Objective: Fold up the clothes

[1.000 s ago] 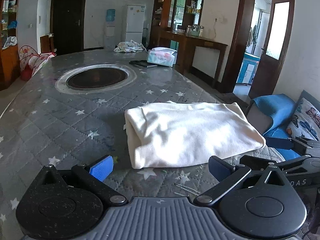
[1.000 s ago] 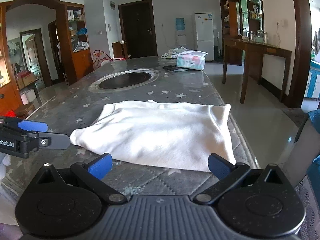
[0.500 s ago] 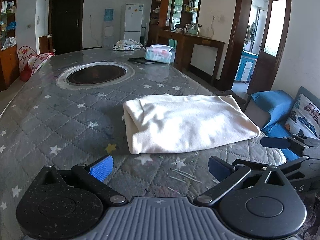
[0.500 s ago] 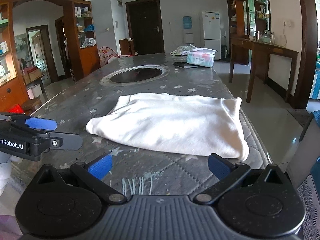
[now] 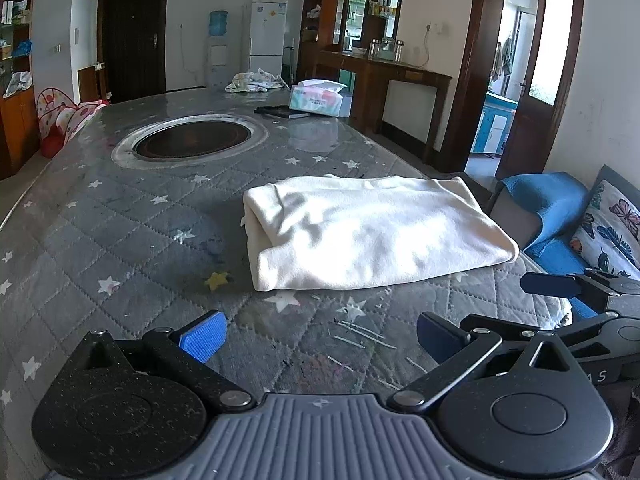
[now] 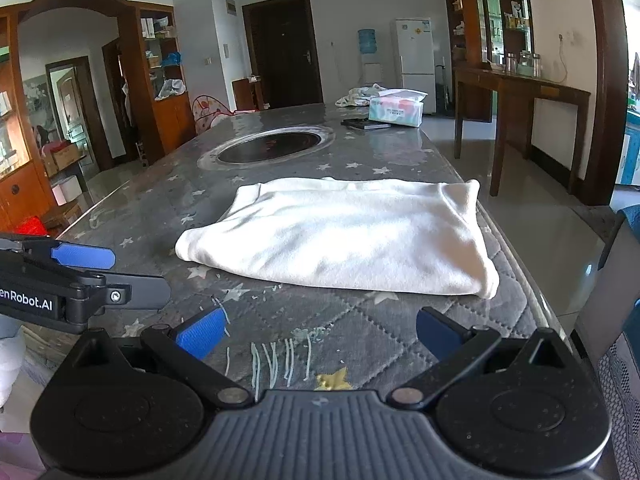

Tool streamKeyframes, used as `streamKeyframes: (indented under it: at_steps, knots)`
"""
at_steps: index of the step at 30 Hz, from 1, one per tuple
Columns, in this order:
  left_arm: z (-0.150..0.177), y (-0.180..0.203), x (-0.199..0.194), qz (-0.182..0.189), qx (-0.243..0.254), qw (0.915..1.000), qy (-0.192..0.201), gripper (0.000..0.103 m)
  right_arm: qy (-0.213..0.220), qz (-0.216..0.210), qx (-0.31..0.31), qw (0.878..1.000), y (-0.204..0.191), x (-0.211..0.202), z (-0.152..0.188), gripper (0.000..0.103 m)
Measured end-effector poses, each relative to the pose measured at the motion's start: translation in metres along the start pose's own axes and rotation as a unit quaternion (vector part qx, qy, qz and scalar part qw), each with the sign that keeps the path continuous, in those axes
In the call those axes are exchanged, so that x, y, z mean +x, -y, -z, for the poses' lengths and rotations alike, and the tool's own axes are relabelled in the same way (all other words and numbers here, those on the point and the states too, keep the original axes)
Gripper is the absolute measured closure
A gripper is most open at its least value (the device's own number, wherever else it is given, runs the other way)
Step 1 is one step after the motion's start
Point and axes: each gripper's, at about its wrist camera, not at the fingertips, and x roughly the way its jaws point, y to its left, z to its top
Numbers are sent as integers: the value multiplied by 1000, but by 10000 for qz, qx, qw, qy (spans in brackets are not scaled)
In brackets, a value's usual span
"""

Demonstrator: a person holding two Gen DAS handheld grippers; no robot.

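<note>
A cream-white garment (image 5: 360,232) lies folded into a flat rectangle on the grey star-patterned table cover (image 5: 120,232); it also shows in the right wrist view (image 6: 344,236). My left gripper (image 5: 320,336) is open and empty, held back from the garment's near edge. My right gripper (image 6: 320,332) is open and empty, also short of the garment. The right gripper's fingers (image 5: 552,285) show at the right edge of the left wrist view. The left gripper's fingers (image 6: 84,256) show at the left of the right wrist view.
A round inset hotplate (image 5: 192,140) sits mid-table. A tissue box (image 5: 316,98), a dark flat item (image 5: 280,111) and a crumpled cloth (image 5: 256,80) lie at the far end. A blue-covered sofa with a patterned cushion (image 5: 560,216) stands right of the table.
Both grippers have pulled back from the folded garment, which now looks farther away in both views. The garment itself has not moved.
</note>
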Motion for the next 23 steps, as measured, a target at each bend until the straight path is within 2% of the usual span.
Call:
streamKeyframes:
  at_steps: [23]
  knots:
    - [5,8,3,7,53,10000,-84,0,14,118,66,9999,4,-4,6,0]
